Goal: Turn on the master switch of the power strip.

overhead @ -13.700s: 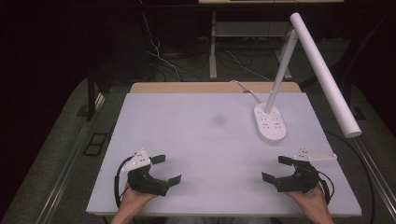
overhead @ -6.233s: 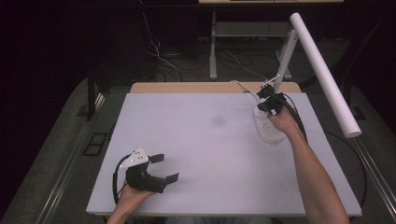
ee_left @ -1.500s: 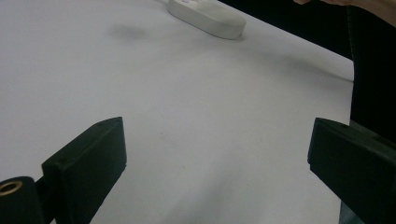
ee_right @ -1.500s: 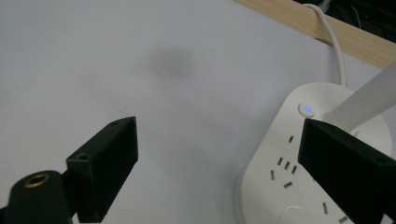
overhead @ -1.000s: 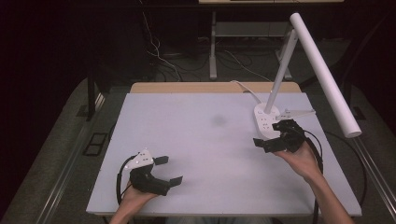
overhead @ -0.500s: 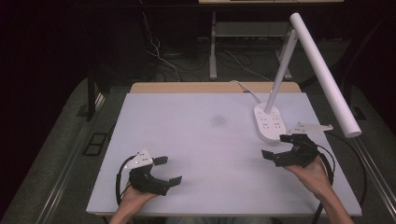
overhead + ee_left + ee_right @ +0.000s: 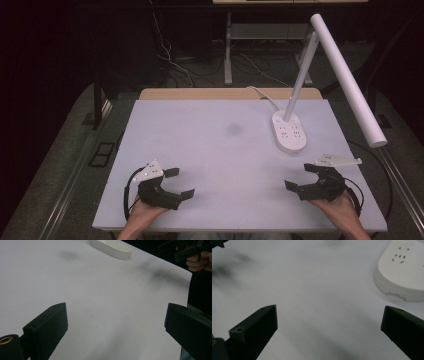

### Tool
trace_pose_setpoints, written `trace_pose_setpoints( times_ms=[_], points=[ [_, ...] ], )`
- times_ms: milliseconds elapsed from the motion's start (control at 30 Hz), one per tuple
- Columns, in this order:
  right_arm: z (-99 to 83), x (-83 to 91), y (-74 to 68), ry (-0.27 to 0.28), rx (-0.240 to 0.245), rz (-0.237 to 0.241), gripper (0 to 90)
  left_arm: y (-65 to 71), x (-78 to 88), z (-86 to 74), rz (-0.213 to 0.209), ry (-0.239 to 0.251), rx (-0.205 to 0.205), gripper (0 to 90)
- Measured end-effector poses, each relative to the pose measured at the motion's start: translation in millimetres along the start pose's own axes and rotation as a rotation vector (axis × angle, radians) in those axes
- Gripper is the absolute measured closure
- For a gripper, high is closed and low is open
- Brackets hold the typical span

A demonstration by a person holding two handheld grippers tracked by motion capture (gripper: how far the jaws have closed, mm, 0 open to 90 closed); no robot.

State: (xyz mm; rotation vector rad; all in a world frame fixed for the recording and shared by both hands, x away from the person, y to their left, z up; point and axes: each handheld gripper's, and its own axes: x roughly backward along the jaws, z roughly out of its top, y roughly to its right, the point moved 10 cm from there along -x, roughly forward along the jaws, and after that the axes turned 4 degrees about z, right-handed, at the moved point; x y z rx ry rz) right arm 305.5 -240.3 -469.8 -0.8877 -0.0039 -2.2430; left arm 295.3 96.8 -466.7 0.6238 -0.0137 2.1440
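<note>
A white desk lamp stands at the table's back right, its oval base [image 7: 288, 131] on the tabletop and its long tube head [image 7: 347, 80] slanting out over the right edge. My left gripper [image 7: 179, 183] rests open at the front left, nothing between its jaws. My right gripper [image 7: 301, 176] sits open at the front right, a little in front of the lamp base and apart from it. In the right gripper view the lamp base [image 7: 403, 271] lies ahead to the right. In the left gripper view the lamp base [image 7: 111, 248] lies far ahead, and the other gripper [image 7: 190, 248] shows at the top right.
The white table [image 7: 215, 150] has a faint dark smudge [image 7: 233, 129] near its middle. A white cable [image 7: 262, 95] runs from the lamp base off the back edge. Dark floor, cables and table legs lie beyond the back edge.
My right gripper has drawn back from beside the lamp base toward the front right of the table. The left gripper has stayed where it was.
</note>
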Motion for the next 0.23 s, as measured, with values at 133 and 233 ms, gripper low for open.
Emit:
trace_pose_setpoints(
  times_ms=[133, 233],
  points=[
    [-8.6, 1.3, 0.4, 0.018, 0.000, -0.009, 0.2, 0.2, -0.3, 0.1, 0.000, 0.000, -0.001, 3.6],
    [-12.0, 0.9, 3.3, 0.025, -0.009, -0.013, 0.2, 0.3, -1.0, 0.5, -0.002, 0.001, 0.004, 3.7]
  ],
)
